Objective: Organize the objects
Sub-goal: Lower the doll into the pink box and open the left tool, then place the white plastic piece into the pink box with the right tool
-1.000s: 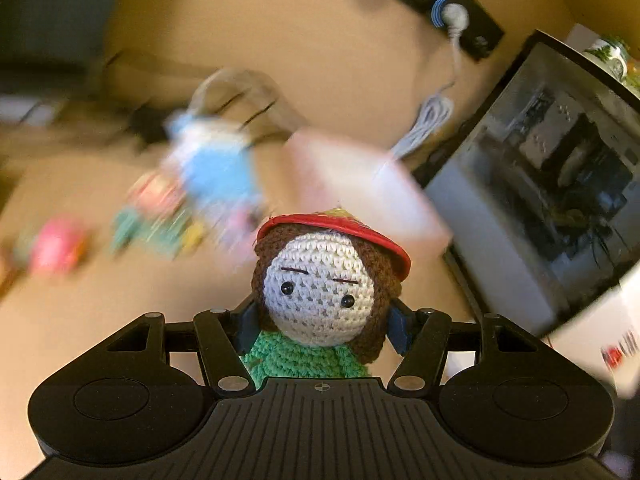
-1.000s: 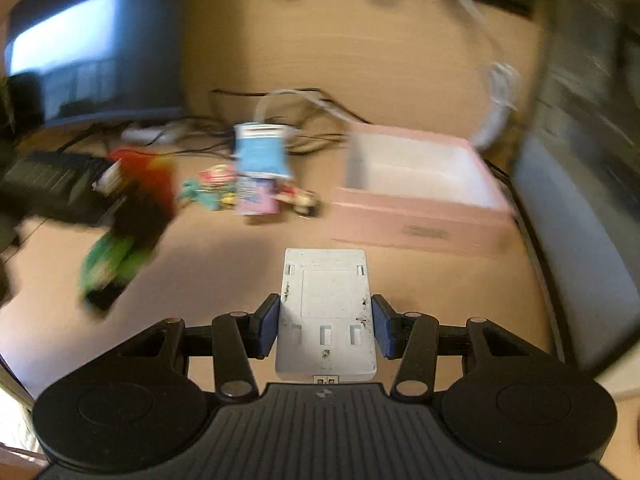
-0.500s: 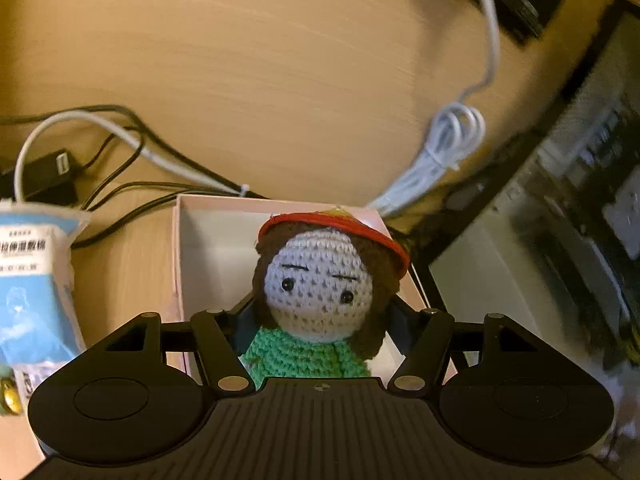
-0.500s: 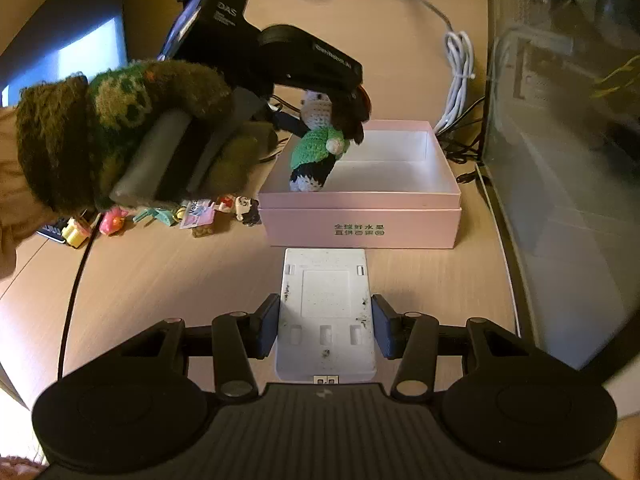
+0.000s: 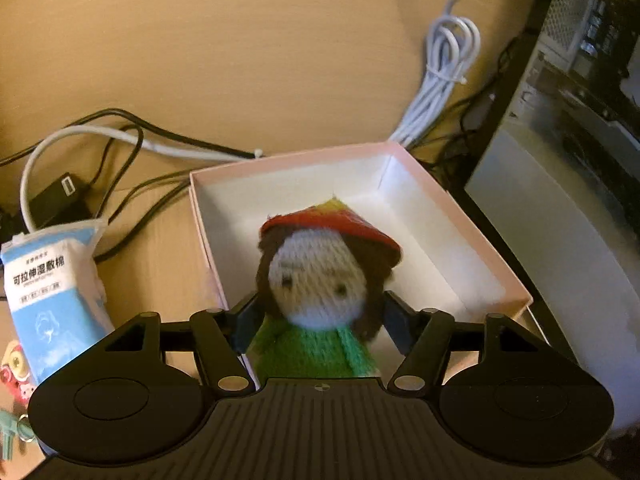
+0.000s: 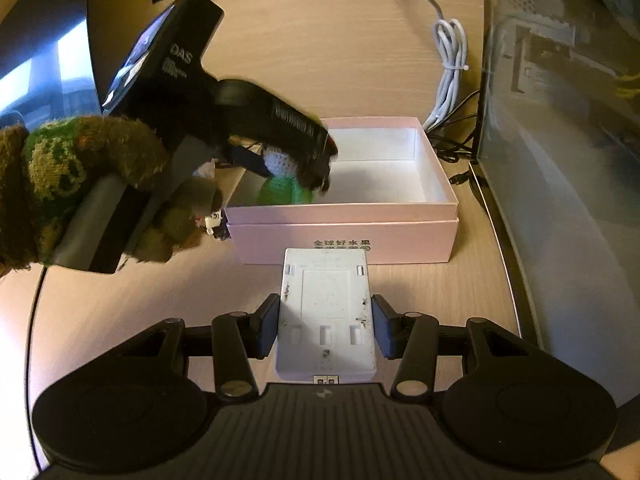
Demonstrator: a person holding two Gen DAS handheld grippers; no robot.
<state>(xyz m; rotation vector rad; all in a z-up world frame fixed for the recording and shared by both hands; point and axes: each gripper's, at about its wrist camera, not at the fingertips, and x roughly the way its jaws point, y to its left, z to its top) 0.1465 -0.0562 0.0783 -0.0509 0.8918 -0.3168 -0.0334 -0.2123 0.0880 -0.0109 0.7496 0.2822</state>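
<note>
My left gripper [image 5: 320,316] is shut on a crochet doll [image 5: 320,280] with a red hat, brown hair and green body. It holds the doll inside the near left part of the open pink box [image 5: 480,240]. In the right wrist view the doll [image 6: 280,172] hangs in the left gripper [image 6: 288,160] just inside the box [image 6: 344,236], and whether it touches the floor is hidden. My right gripper [image 6: 326,328] is shut on a flat white plastic device [image 6: 326,312], held over the desk in front of the box.
A blue and white wipes pack [image 5: 52,296] and small toys [image 5: 12,364] lie left of the box. Cables [image 5: 120,140] and a white coiled cord [image 5: 444,76] run behind it. A computer case [image 6: 560,160] stands right of the box. A monitor [image 6: 40,60] is at far left.
My left gripper has carried the doll from over the desk to above the box and lowered it inside. My right gripper has come closer to the box, still holding the white device.
</note>
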